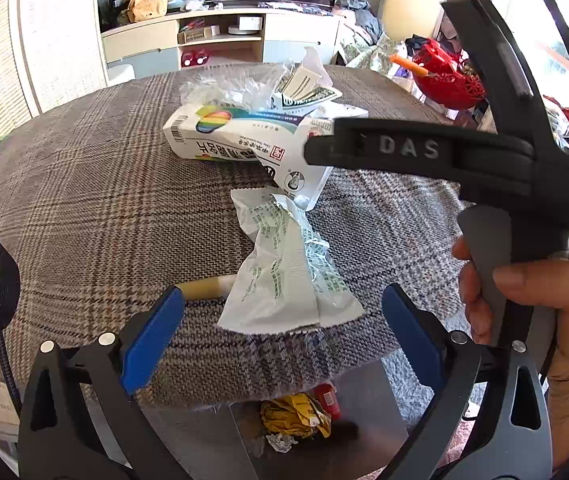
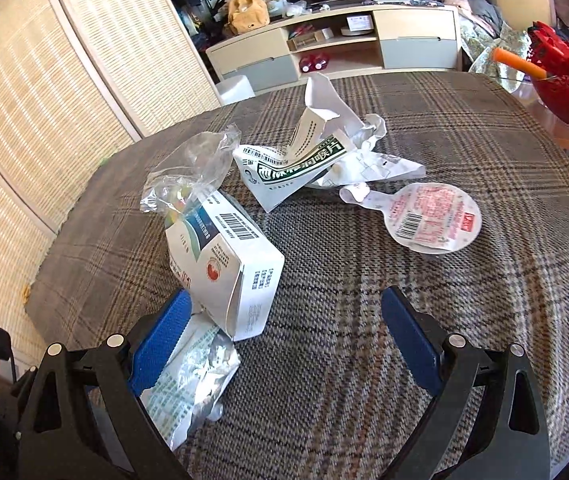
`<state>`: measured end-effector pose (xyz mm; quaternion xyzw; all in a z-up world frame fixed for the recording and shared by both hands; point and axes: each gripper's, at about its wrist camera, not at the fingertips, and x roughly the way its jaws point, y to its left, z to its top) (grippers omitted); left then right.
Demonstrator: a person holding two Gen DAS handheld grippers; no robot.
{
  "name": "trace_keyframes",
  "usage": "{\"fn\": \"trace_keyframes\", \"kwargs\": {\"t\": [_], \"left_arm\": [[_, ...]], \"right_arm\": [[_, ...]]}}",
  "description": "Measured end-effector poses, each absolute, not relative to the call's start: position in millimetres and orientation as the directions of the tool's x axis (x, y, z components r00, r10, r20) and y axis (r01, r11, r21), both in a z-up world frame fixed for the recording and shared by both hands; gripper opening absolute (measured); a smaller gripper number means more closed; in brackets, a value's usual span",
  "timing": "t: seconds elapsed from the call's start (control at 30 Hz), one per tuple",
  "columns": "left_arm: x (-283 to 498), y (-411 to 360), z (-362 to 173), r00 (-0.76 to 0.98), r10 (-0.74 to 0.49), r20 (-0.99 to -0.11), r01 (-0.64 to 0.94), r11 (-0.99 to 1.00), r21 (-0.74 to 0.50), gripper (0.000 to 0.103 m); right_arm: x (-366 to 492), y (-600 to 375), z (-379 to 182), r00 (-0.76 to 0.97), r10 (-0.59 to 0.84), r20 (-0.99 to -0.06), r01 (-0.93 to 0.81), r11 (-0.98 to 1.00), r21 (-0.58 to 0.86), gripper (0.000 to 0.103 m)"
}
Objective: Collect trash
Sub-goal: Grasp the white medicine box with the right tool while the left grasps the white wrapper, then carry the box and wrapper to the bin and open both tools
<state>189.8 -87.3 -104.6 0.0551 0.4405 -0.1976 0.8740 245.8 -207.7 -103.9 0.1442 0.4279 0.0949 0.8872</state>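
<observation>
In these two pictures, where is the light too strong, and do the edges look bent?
Left wrist view: the window at right is overexposed, and the tablecloth edge curves strongly. Right wrist view: the woven screen bows from fisheye distortion; the round lid stays sharp.

Sachet (image 2: 188, 384) partly behind left finger pad (image 2: 160, 344), medicine box (image 1: 244, 140) end hidden by right gripper (image 1: 316, 148)

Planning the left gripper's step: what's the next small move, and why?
Probably ease the left gripper forward and down, then close on the torn white wrapper. Its fingers stand open on either side of the wrapper, which lies flat at the near edge of the plaid cloth, nothing held. The right gripper is open by the white box.
</observation>
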Motion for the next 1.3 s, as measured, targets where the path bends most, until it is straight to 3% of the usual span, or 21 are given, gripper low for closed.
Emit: {"fn": "trace_keyframes", "kwargs": {"t": [0.13,0.2,0.27,0.37,0.4,0.8,1.3], "left_arm": [[201,-87,-113,0.522,-0.285,-0.804,0.394,0.917,-0.07,0.083],[206,-85,-117,0.516,-0.28,-0.809,0.39,0.918,-0.069,0.071],[209,-82,-118,0.52,-0.274,-0.809,0.384,0.921,-0.065,0.065],[212,-78,-117,0.519,-0.28,-0.807,0.384,0.921,-0.073,0.065],[212,-78,-116,0.522,-0.279,-0.806,0.382,0.922,-0.072,0.065],[198,-68,-88,0.595,-0.279,-0.754,0.366,0.929,-0.055,0.061],[140,-64,-41,0.67,-0.287,-0.685,0.365,0.93,-0.032,0.06]], "right_arm": [[261,-199,-113,0.601,0.334,-0.726,-0.085,0.93,0.357,0.096],[266,-194,-113,0.603,0.343,-0.72,-0.104,0.929,0.355,0.095],[268,-190,-112,0.604,0.369,-0.706,-0.13,0.92,0.369,0.086],[268,-186,-109,0.597,0.426,-0.68,-0.173,0.896,0.41,0.061],[267,-184,-107,0.599,0.426,-0.679,-0.18,0.897,0.404,0.058],[244,-177,-77,0.656,0.382,-0.651,-0.209,0.921,0.329,0.045],[165,-213,-22,0.762,0.291,-0.579,-0.164,0.951,0.262,0.037]]}}
